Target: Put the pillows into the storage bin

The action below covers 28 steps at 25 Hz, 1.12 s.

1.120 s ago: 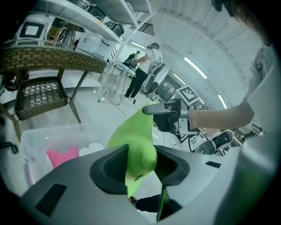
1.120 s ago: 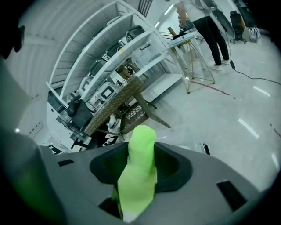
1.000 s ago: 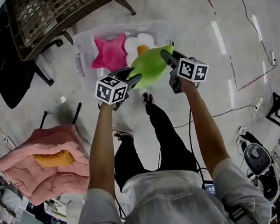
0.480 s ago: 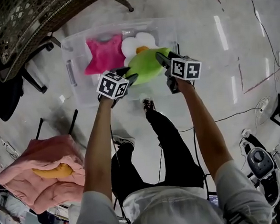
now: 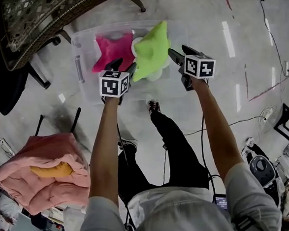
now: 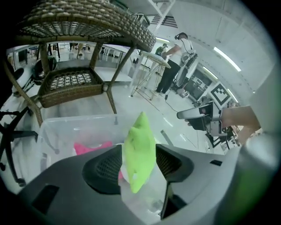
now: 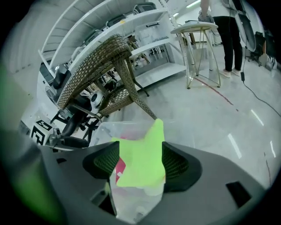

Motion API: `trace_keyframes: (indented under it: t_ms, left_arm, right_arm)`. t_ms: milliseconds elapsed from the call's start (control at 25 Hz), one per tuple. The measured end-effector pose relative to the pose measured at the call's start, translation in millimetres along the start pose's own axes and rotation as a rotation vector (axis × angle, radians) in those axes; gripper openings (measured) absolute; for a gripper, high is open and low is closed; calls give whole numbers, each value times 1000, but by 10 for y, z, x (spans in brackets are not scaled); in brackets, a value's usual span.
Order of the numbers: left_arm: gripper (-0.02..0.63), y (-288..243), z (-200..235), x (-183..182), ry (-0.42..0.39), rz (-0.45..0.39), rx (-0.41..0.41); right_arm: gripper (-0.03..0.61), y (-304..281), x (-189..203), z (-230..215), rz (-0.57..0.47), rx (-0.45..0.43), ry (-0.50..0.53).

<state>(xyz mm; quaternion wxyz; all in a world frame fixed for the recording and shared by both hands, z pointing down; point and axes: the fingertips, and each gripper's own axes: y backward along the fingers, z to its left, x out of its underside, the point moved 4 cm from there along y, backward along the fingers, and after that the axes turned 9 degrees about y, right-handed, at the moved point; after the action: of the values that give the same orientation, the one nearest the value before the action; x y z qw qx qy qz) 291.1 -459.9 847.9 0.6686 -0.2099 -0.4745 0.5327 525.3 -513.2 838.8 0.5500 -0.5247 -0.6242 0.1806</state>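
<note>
Floor bin point(image 5: 80, 67): white pillow point(image 5: 154, 77) barely visible

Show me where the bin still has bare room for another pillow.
Bare in the bin: the near strip, in front of the pillows, and the right end, between the green pillow and the wall. Crowded: the middle and left, where the pink pillow, white pillow and green pillow overlap.

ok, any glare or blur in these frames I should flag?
Head view: light streaks glare off the floor at right, otherwise sharp. Left gripper view: heavy fisheye, dark corners, right edge smeared; green pillow sharp. Right gripper view: blurry green smear down the left edge, chair bowed.
</note>
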Motion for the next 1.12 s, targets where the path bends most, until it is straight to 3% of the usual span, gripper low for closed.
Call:
trace_keyframes:
  t_ms: [280,600,840,1120]
  left_arm:
    - [255,1248,191,-27,93,-182,-44]
    - [253,3480,550,257,177,-451,-194]
    - [250,5161,831,958,225,-614,-343]
    - [244,6634,1196,2207,365,-781,-474]
  right_arm:
    - [311,370,-476,1059,-46,-91,194]
    - [311,991,-921,3132,-128,-244,445]
    - [319,1396,-856,5005,-156,-419,682]
    - [319,1649,-279,6897,-152,-593,841]
